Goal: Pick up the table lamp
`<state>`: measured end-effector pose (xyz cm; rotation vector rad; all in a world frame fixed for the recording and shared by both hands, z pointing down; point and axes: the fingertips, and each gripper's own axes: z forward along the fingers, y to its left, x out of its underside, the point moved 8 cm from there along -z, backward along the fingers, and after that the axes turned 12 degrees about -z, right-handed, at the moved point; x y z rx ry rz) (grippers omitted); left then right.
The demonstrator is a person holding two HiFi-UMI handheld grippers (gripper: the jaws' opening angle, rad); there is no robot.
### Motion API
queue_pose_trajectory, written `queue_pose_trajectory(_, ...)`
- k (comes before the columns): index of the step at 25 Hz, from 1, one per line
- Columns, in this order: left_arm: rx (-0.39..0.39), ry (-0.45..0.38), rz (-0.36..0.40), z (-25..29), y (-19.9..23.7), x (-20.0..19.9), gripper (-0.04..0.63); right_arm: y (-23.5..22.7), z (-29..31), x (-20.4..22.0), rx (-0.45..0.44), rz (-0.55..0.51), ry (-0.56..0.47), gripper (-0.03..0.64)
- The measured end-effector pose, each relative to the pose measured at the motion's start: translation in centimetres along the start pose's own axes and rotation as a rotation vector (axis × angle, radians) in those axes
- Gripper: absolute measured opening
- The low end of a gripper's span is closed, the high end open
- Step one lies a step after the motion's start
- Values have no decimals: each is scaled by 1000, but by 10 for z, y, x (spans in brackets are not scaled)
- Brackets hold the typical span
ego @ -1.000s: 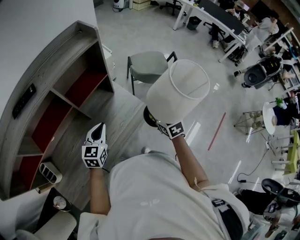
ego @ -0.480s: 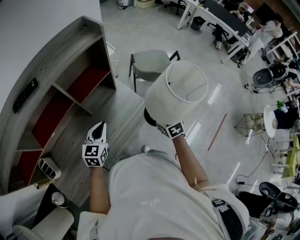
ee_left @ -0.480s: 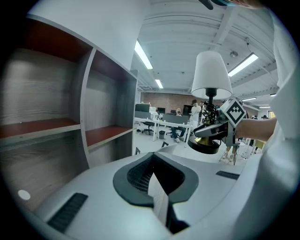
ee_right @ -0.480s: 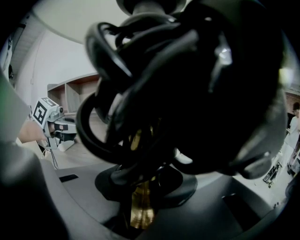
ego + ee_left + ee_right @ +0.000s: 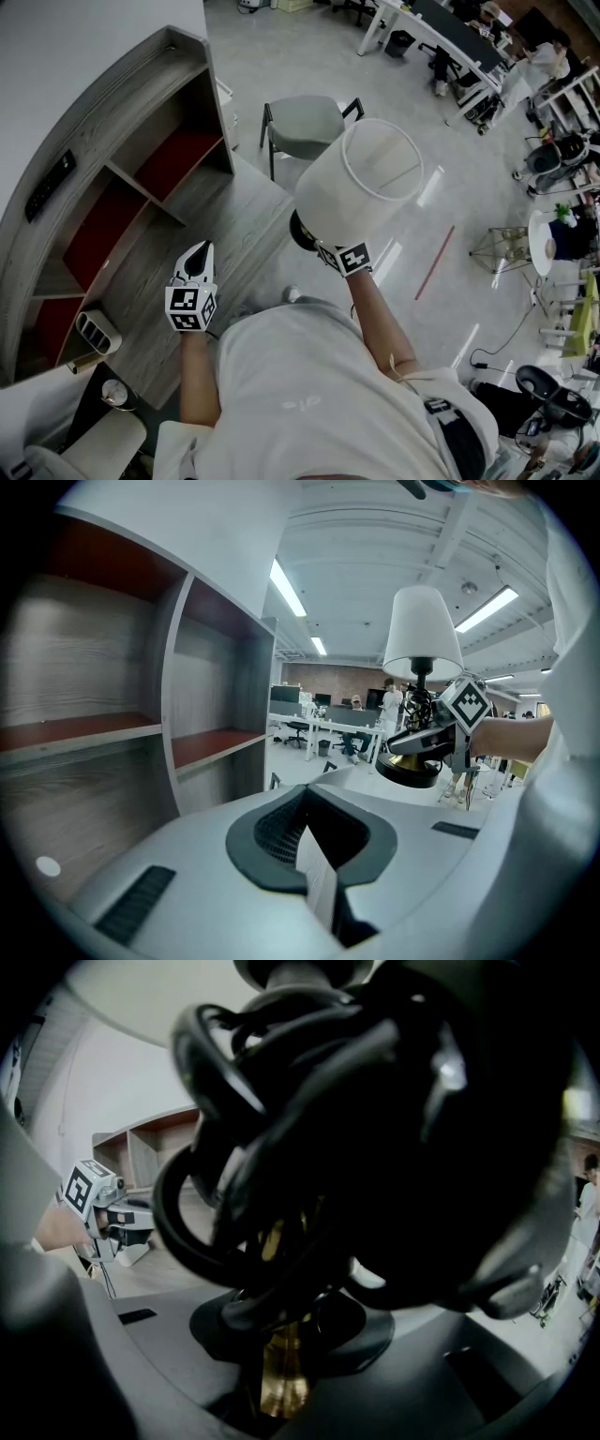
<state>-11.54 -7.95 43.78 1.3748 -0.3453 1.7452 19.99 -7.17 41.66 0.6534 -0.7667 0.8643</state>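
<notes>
The lamp (image 5: 361,183) has scarcely shifted over the last second. It hangs in the air past the right edge of the desk (image 5: 211,220), its brass stem pinched in the right gripper (image 5: 319,246) (so the pick-up looks done). The left gripper (image 5: 195,266) hovers closed and empty above the desk. Shelves (image 5: 122,178) crowd the left, a chair (image 5: 302,124) stands beyond, and open floor lies to the right.

Even light from ceiling strips (image 5: 286,585) glares off the floor (image 5: 429,180) — fisheye edges darken, near objects blur.
</notes>
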Motion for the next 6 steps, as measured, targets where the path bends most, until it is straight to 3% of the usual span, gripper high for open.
queue_pose_trajectory(6, 1, 0, 2, 4, -2, -3, 15, -5, -1, -2, 1, 8, -2, 141)
